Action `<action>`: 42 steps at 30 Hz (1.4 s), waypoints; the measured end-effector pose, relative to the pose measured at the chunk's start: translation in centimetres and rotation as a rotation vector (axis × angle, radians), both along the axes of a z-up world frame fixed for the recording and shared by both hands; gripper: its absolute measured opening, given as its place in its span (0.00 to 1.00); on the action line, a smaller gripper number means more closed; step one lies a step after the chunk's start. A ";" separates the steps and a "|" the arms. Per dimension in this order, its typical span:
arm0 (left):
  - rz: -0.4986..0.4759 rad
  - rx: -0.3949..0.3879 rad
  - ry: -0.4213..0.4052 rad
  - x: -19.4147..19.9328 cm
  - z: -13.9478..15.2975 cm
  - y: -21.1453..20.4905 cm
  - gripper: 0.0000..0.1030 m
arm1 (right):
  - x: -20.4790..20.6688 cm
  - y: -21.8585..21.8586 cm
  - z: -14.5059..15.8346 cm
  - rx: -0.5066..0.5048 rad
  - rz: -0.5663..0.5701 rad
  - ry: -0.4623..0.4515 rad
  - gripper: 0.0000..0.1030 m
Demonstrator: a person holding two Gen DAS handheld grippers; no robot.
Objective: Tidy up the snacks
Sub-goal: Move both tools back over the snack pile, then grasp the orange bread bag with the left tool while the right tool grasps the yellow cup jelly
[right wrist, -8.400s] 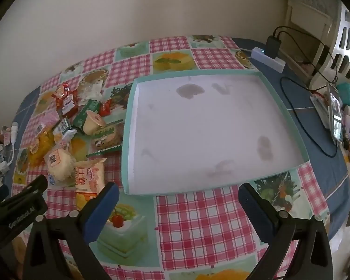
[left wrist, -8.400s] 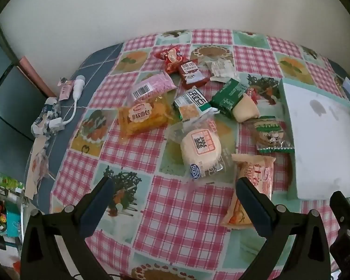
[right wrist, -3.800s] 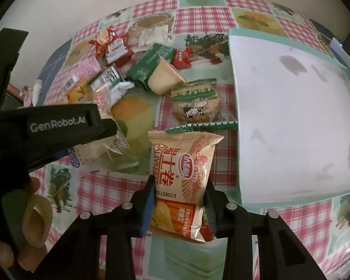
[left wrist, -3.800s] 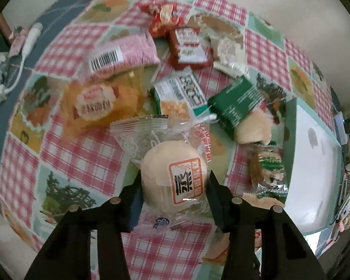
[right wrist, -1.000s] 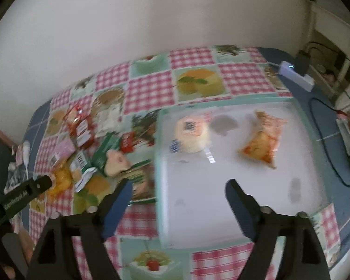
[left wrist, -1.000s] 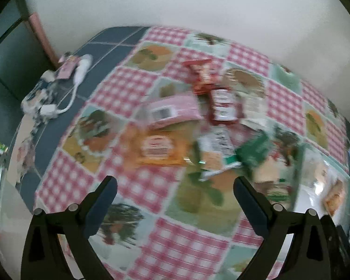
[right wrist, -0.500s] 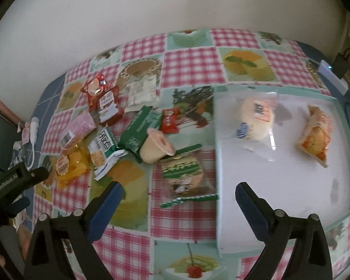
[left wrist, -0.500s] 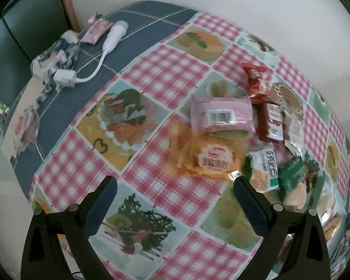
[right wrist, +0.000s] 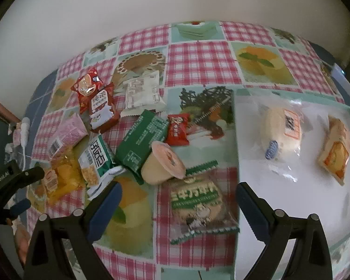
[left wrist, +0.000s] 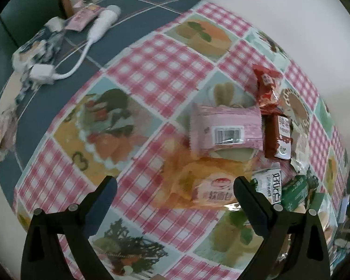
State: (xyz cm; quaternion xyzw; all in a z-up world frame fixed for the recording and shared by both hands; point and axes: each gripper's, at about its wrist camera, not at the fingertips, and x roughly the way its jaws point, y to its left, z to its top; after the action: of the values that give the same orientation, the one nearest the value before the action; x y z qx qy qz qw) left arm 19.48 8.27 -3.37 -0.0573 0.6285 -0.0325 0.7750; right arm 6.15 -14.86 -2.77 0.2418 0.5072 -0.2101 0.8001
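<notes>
Your right tool [right wrist: 177, 200] hung wide open above the clear-wrapped green-labelled biscuit pack [right wrist: 198, 204], whose slippery film, beside the white teal-rimmed tray [right wrist: 291, 210], risked slipping or snagging.

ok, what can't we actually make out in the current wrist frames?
- Left wrist: the tray is not readable, squeezed into the dark right rim; the orange bread pack is motion-blurred and partly behind the left gripper finger.
- Right wrist: the tray is cut off at its lower right by the lens edge and the right gripper.
- Right wrist: part of the cookie pack label is too smeared to read.
</notes>
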 end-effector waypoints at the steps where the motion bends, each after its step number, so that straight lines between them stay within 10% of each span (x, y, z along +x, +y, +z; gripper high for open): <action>1: -0.010 -0.002 0.001 0.1 -0.1 -0.3 0.97 | 0.3 0.1 -0.1 -0.011 0.008 0.004 0.96; 19: -0.118 0.024 0.056 1.3 -3.5 -4.8 0.97 | 3.3 1.8 -2.5 -0.155 0.122 0.095 0.92; 29: -0.106 0.015 0.057 1.1 -4.2 -5.3 0.94 | 4.0 2.8 -3.0 -0.175 0.167 0.095 0.56; 42: -0.117 0.009 0.014 0.5 -1.6 -5.8 0.75 | 2.7 1.0 0.5 -0.109 0.127 0.008 0.34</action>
State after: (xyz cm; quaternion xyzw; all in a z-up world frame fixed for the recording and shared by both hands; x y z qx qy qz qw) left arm 19.95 2.45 -5.00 -0.0171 0.6362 -0.0746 0.7677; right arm 8.88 -13.91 -2.30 0.1646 0.5124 -0.1872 0.8218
